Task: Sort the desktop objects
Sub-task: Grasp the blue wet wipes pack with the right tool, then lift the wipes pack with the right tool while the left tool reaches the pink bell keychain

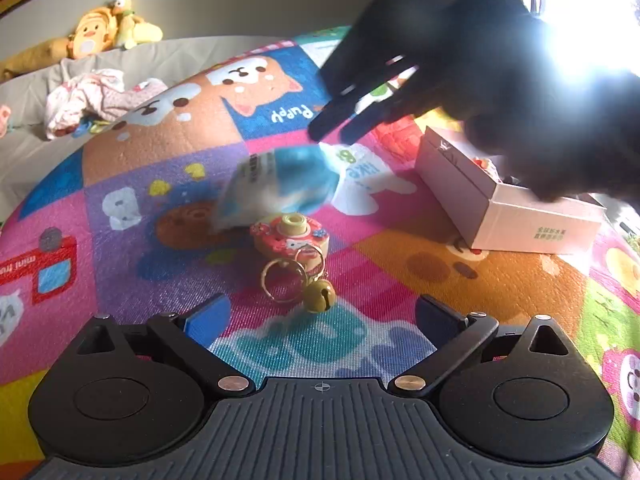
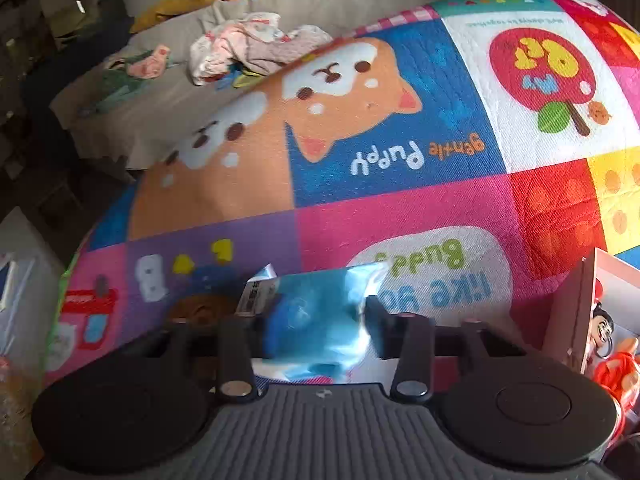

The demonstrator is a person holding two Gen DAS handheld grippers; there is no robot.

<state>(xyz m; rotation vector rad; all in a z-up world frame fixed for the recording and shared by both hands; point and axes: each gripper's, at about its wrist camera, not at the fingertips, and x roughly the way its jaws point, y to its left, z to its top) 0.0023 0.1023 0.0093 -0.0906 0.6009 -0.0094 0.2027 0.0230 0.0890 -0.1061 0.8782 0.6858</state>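
Now, the left wrist view first: the left gripper (image 1: 322, 316) sits at the bottom of the frame with its blue-padded fingers spread wide and nothing between them. Just above that gap, on the colourful cartoon play mat (image 1: 400, 276), lies a donut-shaped keychain (image 1: 291, 236) with a gold ring (image 1: 283, 280) and a small brass bell (image 1: 320, 296) trailing toward the camera. Touching or overlapping the keychain's upper left edge is a blurred blue-and-white packet (image 1: 280, 188). Above it, in the upper right, the right gripper (image 1: 340, 128) shows as a dark, backlit shape, fingers close together and pointing down at the packet. At centre right stands an open pinkish cardboard box (image 1: 492, 208) on the mat. Plush toys (image 1: 108, 28) and crumpled clothes (image 1: 92, 96) rest on the grey bed (image 1: 36, 152) in the upper left.

Over to the right wrist view: the right gripper (image 2: 320, 320) has its jaws clenched on the blue-and-white packet (image 2: 316, 312), which fills the space between the fingers at lower centre, a barcode label at its left corner. The box (image 2: 584, 312) pokes in at the right edge, with toy figures (image 2: 604, 328) inside. The mat (image 2: 360, 152) spreads across the middle.
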